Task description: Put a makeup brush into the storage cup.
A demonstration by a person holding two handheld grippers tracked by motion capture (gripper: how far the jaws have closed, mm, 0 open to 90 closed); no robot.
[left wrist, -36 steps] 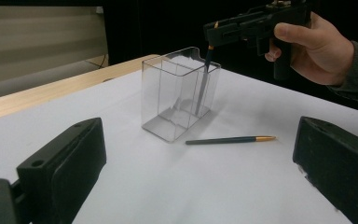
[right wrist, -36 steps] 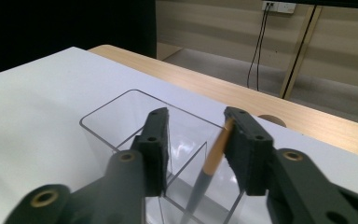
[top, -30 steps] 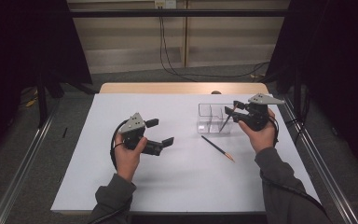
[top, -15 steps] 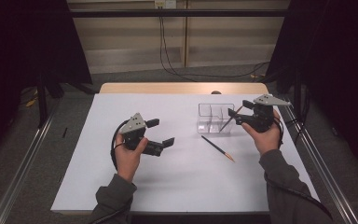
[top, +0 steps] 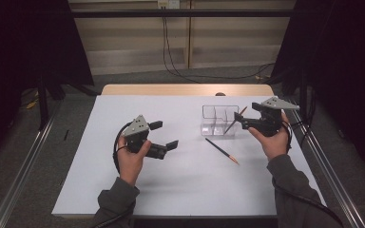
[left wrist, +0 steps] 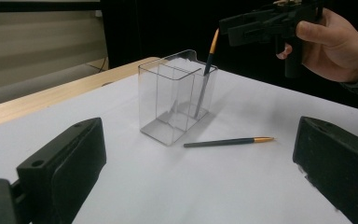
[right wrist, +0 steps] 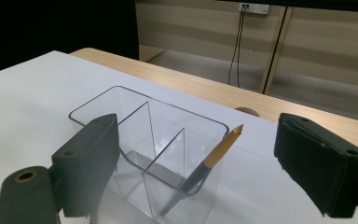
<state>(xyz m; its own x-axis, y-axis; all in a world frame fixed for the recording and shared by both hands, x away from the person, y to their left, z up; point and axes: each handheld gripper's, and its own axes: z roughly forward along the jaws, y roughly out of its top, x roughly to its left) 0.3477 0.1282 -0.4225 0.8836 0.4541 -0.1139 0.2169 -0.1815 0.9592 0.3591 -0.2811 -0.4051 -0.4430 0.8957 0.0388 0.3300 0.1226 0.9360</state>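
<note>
Far left: left gripper (top: 164, 135), held above the white worktop (top: 180, 190), jaws spread wide, nothing between them, pointed across toward the right side.

Further right, past bare worktop: clear organiser (top: 219, 121) with three compartments, upright near the far right of the worktop. Just in front of it, on the person's side: loose pencil (top: 222, 150), flat on the worktop, apart from the organiser wall. Long axis on a diagonal in the high view, dark end up-left toward the organiser, orange tip down-right toward the near edge. In the left gripper view, almost broadside (left wrist: 228, 141), tip to the right.

Inside the organiser's right-hand compartment: standing pencil (top: 235, 119), leaning, orange end up and over the rim toward the right hand.

Far right: right gripper (top: 241, 122), level with the organiser's rim, jaws just opened and now released; standing pencil (right wrist: 205, 172) between them in the right gripper view, untouched by either pad.

Judgement for the coming move: loose pencil below and to the near-left of the right gripper, far closer to it than to the left one. Best taken by dropping and closing across the shaft, not along it.
</note>
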